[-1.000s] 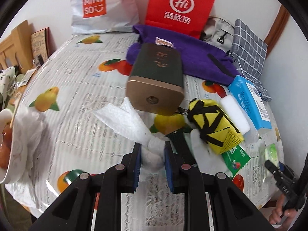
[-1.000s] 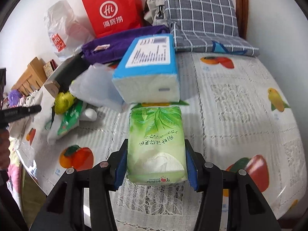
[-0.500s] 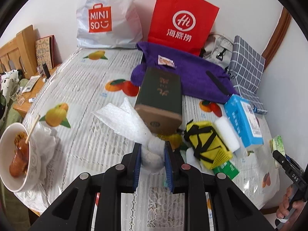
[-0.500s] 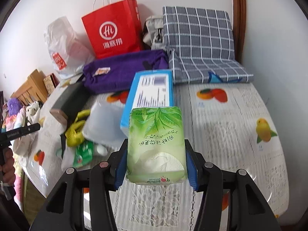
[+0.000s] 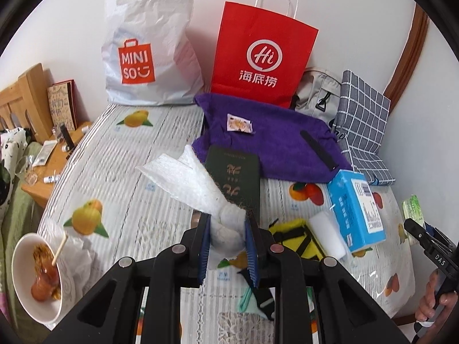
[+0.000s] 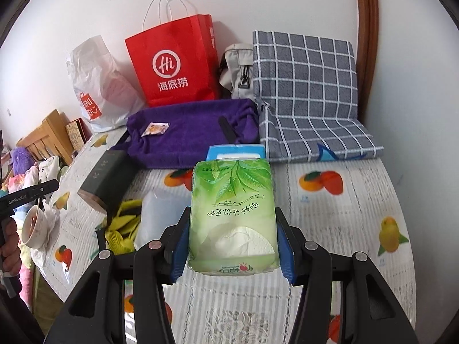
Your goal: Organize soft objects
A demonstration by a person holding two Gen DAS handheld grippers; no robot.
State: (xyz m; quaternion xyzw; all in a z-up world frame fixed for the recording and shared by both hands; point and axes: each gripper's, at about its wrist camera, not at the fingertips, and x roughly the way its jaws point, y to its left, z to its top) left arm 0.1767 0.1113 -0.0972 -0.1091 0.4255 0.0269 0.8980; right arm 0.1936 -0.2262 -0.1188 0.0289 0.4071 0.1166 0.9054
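Right gripper (image 6: 232, 246) clamps green tissue pack (image 6: 233, 215) across its width, long axis pointing straight ahead, above the table (image 6: 344, 200). Left gripper (image 5: 228, 239) pinches white foam sheet (image 5: 195, 189) at its bunched end, sheet fanning up-left.

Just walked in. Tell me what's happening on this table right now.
A person holds two grippers above a fruit-print tablecloth. The left hand-held gripper is shut on a knotted white plastic bag. The right hand-held gripper is shut on a green soft pack of tissues. Both are held off the table. A blue tissue pack, a yellow mesh pouch and a folded purple towel lie among the clutter.
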